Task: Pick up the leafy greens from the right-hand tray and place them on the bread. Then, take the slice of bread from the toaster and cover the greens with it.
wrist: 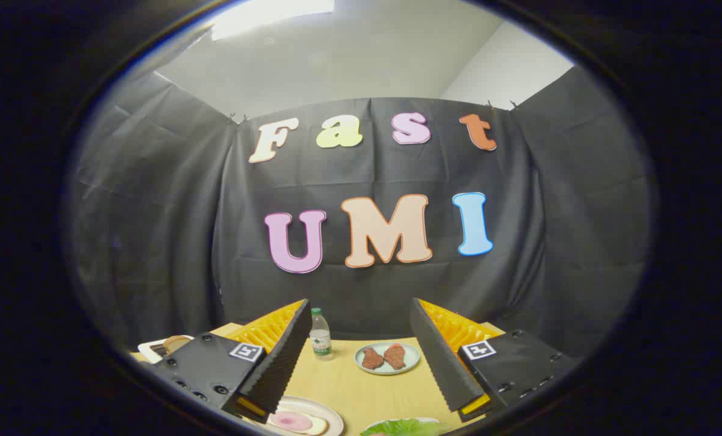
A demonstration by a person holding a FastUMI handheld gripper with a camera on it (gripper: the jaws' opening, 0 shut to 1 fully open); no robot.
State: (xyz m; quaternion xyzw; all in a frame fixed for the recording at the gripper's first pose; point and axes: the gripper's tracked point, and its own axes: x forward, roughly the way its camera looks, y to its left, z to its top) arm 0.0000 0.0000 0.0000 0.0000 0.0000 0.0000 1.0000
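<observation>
My gripper is open and held above the wooden table, its two fingers spread wide with nothing between them. Below the left finger lies a plate holding a slice of bread topped with a pink round of ham. Green leafy greens rest on a tray by the right finger's base, low between the fingers. A white toaster with a slice of bread sticking up from it stands at the far left, partly hidden behind the left finger.
Beyond the fingers, a pale plate carries two brown pieces of meat. A small plastic water bottle stands upright just ahead of the left fingertip. The black cloth wall closes off the table's far side.
</observation>
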